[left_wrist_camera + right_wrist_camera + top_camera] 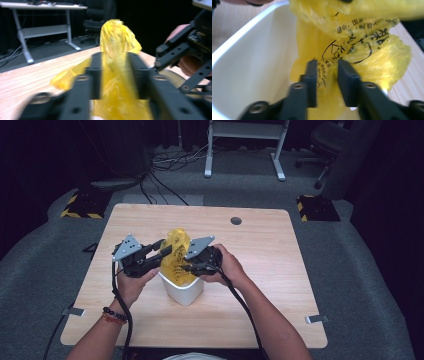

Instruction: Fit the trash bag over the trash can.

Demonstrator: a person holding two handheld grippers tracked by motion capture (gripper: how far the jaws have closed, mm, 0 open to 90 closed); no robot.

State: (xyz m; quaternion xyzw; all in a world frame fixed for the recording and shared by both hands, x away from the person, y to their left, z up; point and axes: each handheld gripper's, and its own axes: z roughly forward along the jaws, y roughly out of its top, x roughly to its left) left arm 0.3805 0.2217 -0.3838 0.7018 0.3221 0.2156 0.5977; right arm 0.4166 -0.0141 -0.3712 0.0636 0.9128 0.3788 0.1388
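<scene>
Standing near the middle of the tabletop [260, 285], a little toward the person's edge, a white bin [184, 291] carries a yellow plastic bag [176, 255] that rises out of its mouth in a bunched peak. The left gripper [161, 253] comes at the bag from the left edge's side; in the left gripper view its jaws stand a little apart with the yellow film between them (the picture is blurred, so whether the pads press on the film cannot be told). The right gripper [189, 266] reaches in from the right edge's side, over the bin's rim. In the right gripper view its jaws [327, 82] stand parted with a printed fold of the bag [352, 45] between them, and the pads do not look pressed on it. The bin's inner wall [249, 75] lies beside that fold. The other gripper [175, 55] shows just beyond the bag in the left gripper view.
</scene>
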